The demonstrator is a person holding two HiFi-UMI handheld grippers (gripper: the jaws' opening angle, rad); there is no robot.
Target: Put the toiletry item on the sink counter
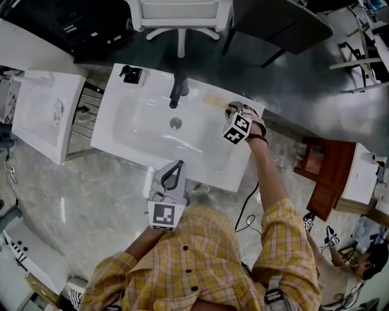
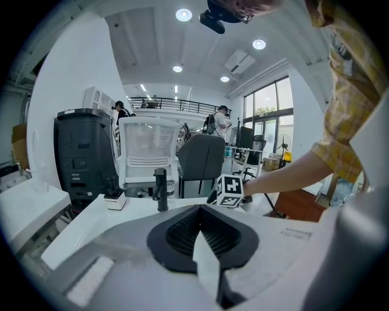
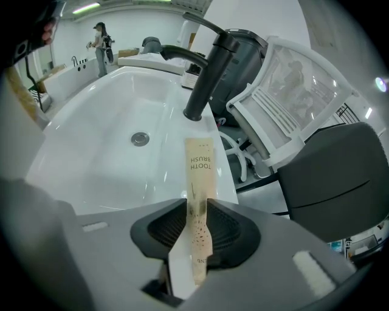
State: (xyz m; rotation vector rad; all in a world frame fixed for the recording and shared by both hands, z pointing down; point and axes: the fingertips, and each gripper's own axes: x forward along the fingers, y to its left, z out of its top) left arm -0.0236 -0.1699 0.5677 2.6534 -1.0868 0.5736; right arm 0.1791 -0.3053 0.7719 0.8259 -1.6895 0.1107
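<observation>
A long beige toothbrush packet (image 1: 214, 100) (image 3: 199, 163) lies flat on the white sink counter (image 1: 209, 155), just right of the black faucet (image 1: 178, 85) (image 3: 203, 79). My right gripper (image 1: 233, 109) (image 3: 197, 226) is at the packet's near end. Its jaws stand open, with the packet's end lying between them and resting on the counter. My left gripper (image 1: 175, 169) (image 2: 203, 237) hovers at the sink's front edge, shut and empty. In the left gripper view the right gripper's marker cube (image 2: 230, 191) shows across the basin.
The basin has a round drain (image 1: 175, 123) (image 3: 140, 138). A small white holder with a black item (image 1: 132, 75) sits at the counter's far left corner. A second white basin (image 1: 42, 115) stands to the left, a white office chair (image 1: 180, 18) behind, wooden furniture (image 1: 322, 173) to the right.
</observation>
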